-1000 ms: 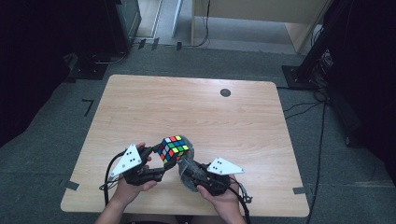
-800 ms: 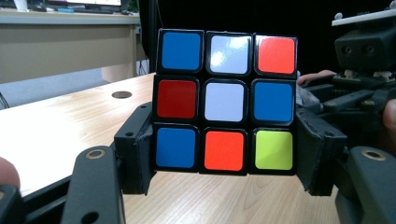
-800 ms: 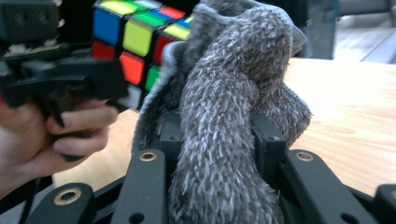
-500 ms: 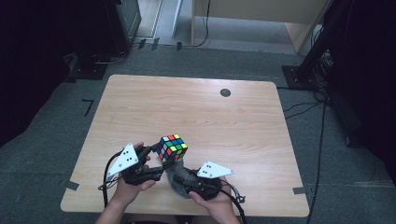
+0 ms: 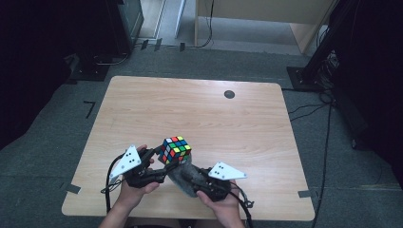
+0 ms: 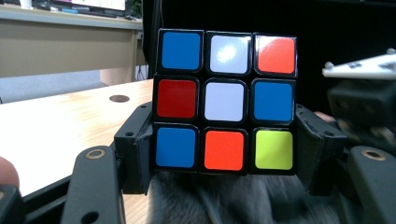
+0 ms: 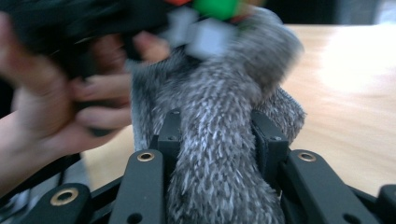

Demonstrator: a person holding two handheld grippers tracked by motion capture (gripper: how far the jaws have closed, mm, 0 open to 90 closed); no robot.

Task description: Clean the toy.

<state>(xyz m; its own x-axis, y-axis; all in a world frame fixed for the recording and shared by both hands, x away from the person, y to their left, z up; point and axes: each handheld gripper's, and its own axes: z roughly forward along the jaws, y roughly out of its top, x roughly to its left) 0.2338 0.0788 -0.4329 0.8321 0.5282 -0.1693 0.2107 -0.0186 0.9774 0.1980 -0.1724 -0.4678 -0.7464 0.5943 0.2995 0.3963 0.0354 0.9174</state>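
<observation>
The left claw (image 5: 159, 159) pinches a cube (image 5: 175, 149); just beside it the right claw (image 5: 183, 176) pinches a grey cloth (image 5: 183, 173) under the cube, above the surface (image 5: 199, 114).

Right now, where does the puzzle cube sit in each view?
High view: the puzzle cube sits low and left of centre, in the left claw, above the grey cloth.
Left gripper view: cube centre frame, clamped between the jaws.
Right gripper view: cube blurred at the top edge.
Shared landmark: the grey cloth.
</observation>
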